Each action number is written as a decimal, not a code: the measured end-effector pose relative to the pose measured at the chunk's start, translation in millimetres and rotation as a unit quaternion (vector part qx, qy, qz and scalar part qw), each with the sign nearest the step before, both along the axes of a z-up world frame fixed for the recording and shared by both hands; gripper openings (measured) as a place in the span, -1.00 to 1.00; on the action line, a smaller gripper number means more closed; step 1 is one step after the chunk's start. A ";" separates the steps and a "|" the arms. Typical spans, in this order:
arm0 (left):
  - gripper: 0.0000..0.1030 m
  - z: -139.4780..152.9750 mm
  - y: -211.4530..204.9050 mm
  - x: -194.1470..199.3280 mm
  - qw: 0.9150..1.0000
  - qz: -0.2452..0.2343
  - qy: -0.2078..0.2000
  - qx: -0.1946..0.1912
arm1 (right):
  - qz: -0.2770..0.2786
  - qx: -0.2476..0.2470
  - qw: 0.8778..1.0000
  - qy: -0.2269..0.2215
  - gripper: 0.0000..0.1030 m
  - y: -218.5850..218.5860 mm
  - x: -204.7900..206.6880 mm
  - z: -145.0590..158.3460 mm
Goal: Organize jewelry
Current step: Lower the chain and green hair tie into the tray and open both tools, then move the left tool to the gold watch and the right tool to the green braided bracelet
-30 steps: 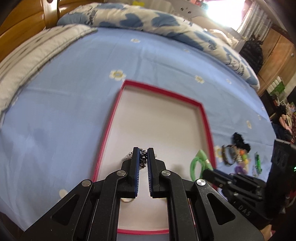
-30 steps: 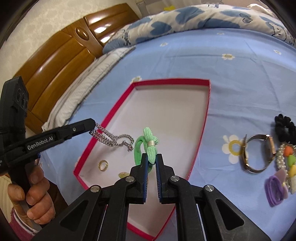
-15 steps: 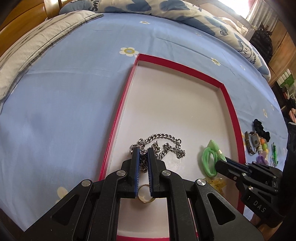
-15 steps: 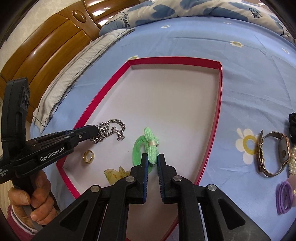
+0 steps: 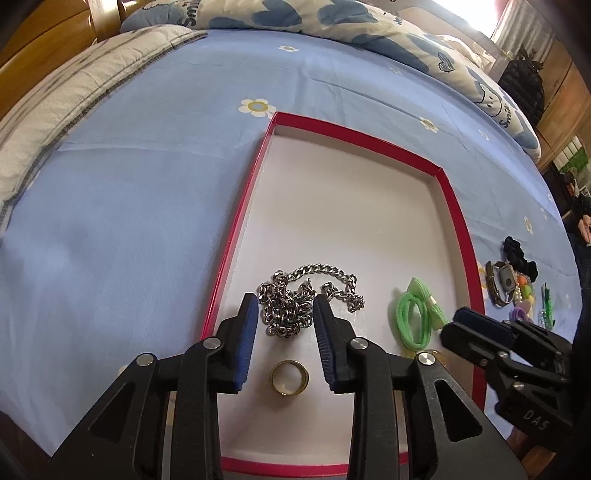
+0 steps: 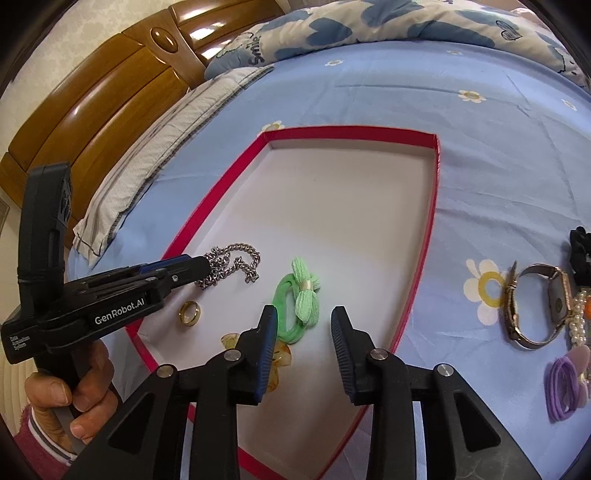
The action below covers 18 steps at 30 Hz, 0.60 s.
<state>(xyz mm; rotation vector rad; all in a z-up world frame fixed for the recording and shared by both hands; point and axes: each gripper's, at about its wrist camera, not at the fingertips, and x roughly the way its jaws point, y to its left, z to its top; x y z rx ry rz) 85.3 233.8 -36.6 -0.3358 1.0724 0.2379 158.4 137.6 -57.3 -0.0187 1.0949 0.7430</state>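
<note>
1. Releasing now: left gripper point(image 5: 284, 295) jaws are opening, pads off the silver chain point(image 5: 295, 299), which a second ago hung clamped above the red tray point(image 5: 458, 229); it now lies heaped on the tray floor near the left wall, between the spread pads.
2. Gold ring point(image 5: 290, 376) sits in the tray just nearer the camera than the chain; not touched.
3. Right gripper point(image 6: 303, 314) jaws are opening too; green hair tie point(image 6: 299, 302), pinched 1 second back, now rests on the tray floor right of the chain, free of both pads.
4. Amber clip point(image 6: 275, 354) lies in the tray at the near wall, partly under the right gripper's left finger.
5. Meaning, by my read: 2 more items delivered, 4 in the tray.
6. Outside the tray's right wall, on the bedsheet point(image 6: 498, 166): watch point(image 6: 535, 306), purple hair tie point(image 6: 565, 384), black scrunchie point(image 6: 580, 243), bead pieces; likely next.
7. Text: "GenRobot.AI" on left gripper body; "DAS" on right gripper body; pillow point(image 6: 369, 26) reads "Smile".
</note>
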 end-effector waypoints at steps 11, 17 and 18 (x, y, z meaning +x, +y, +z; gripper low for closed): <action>-0.29 25.9 -13.9 -17.3 1.000 -0.010 -0.023 0.002 | -0.030 0.033 0.999 -0.023 -0.21 -37.9 -15.0 30.9; -0.25 40.3 -28.3 -26.3 0.999 -0.020 -0.034 -0.004 | -0.054 0.040 0.997 -0.023 -0.15 -71.5 -26.0 38.3; -0.25 41.9 -30.2 -27.7 0.999 -0.021 -0.035 -0.004 | -0.059 0.041 0.997 -0.025 -0.11 -77.8 -28.2 39.5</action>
